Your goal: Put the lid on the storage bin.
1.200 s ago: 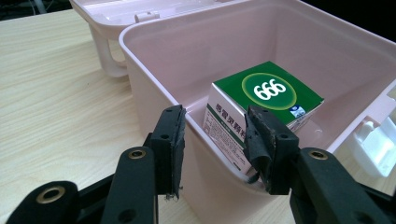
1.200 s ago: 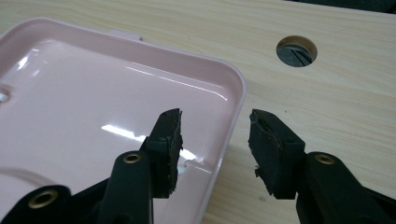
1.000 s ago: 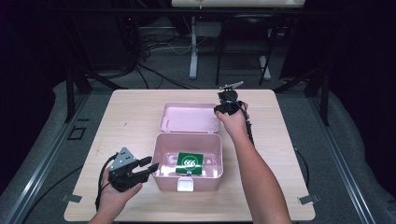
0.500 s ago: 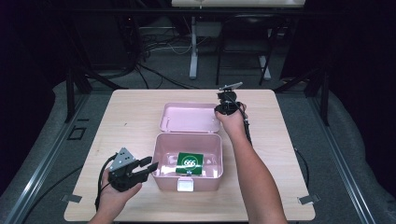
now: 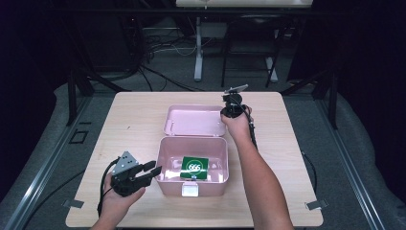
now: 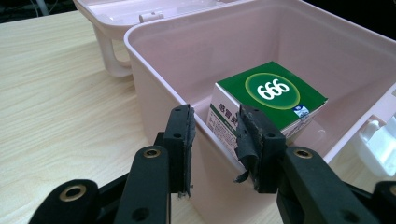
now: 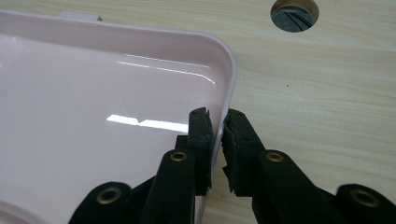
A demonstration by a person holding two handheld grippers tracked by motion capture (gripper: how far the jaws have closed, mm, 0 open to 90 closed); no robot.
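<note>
Between the fingers of the left gripper: sitting there, the near wall of the pink box, one finger outside it, the other inside, just in front of the green carton lying on the box floor. Standing part open, having just been closing, with a gap showing on either side of the wall; not yet pressing on it, as far as the left gripper view tells. At the fingers of the right gripper: straddling the rim of the opened lid near its rounded corner, one finger over the glossy inside, the other over the table. Nearly together after closing, pinching that thin rim.
</note>
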